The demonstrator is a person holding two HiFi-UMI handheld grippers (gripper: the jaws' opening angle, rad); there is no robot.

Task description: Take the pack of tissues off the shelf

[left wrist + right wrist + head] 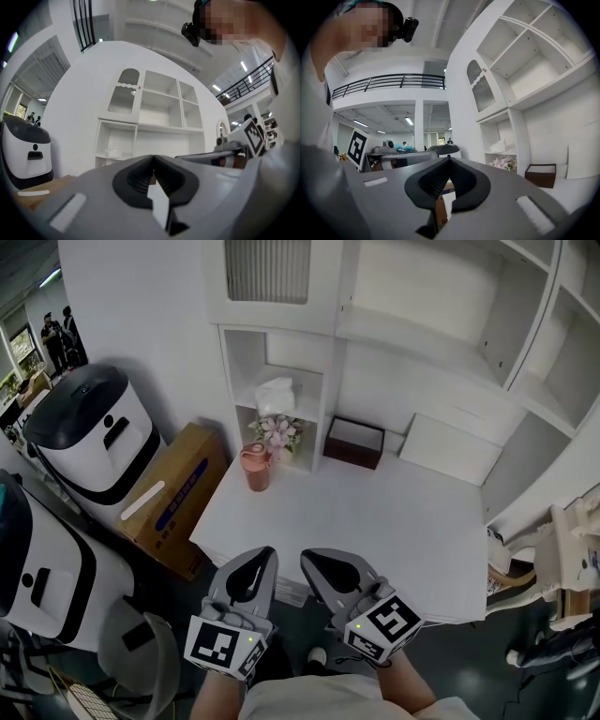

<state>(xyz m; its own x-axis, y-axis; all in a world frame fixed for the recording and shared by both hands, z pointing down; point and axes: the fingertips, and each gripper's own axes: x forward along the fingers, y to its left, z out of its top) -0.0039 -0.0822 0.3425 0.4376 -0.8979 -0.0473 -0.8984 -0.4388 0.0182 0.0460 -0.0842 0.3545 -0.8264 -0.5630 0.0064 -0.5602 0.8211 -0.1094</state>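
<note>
Tissue pack (275, 395) lies on the shelf (228, 381) above the flowers (277, 432), well apart from both grippers. Left gripper (265, 555) and right gripper (310, 560) hover side by side at the near edge of the surface (375, 521), fingers fully closed and empty.

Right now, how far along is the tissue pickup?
Nothing done: the pack of tissues sits on the shelf, above the flowers. In hand: nothing; left claw and right claw are both shut and empty, at the near edge of the table. Left: reach in, grip the pack, lift it off.
</note>
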